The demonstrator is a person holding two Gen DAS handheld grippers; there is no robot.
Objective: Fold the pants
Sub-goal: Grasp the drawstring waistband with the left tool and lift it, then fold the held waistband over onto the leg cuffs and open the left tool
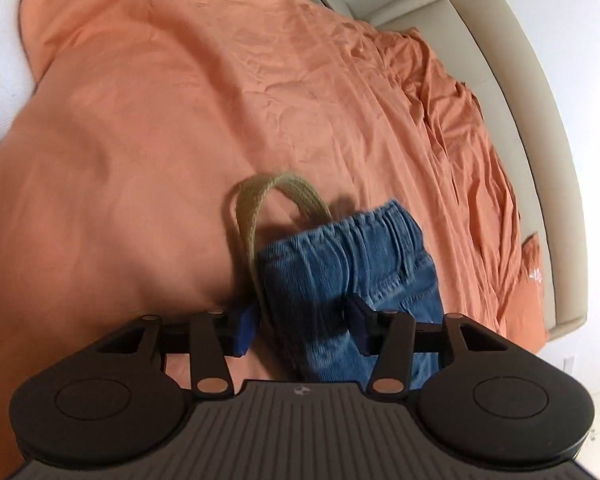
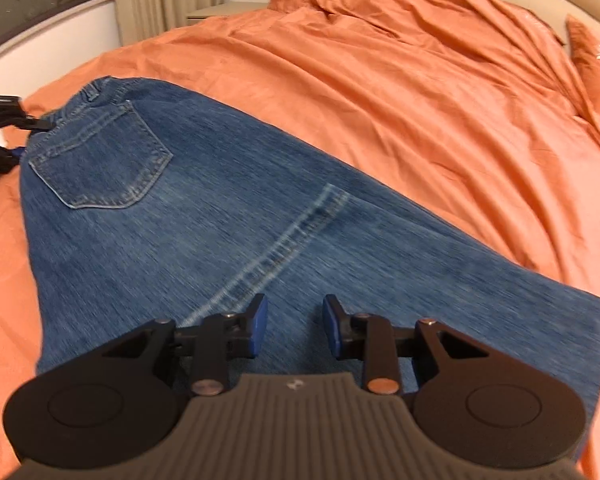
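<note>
- Both tongs hang over blue pants (image 2: 228,208) that lie flat on a bed with an orange cover (image 2: 420,92).
- Left tongs (image 1: 302,330) stand fairly wide. One blue pad is out past the edge of the waist, over the cover, and the other pad (image 1: 358,322) is over the denim. The edge of the waist sits between them, but the pads do not look like they are pinching it.
- Right tongs (image 2: 294,328) have a narrower gap. They are low over the leg cloth, with denim below the gap. The blue pads do not seem to press on anything.
- A tan cord loop (image 1: 256,208) sticks out from the waist, just beside the left tongs.
- The pants stretch long from the waist with its back pocket (image 2: 100,156), by the left tongs, down to the leg part under the right tongs. A pale seam (image 2: 284,244) runs slantwise across the denim towards the right tongs.
- So the left hand is nearer the waist and the right hand is nearer the legs. The pants lie right under and ahead of each one.
- The next move most likely needs both tongs to pinch cloth, then bring one end over the other along that long line.
</note>
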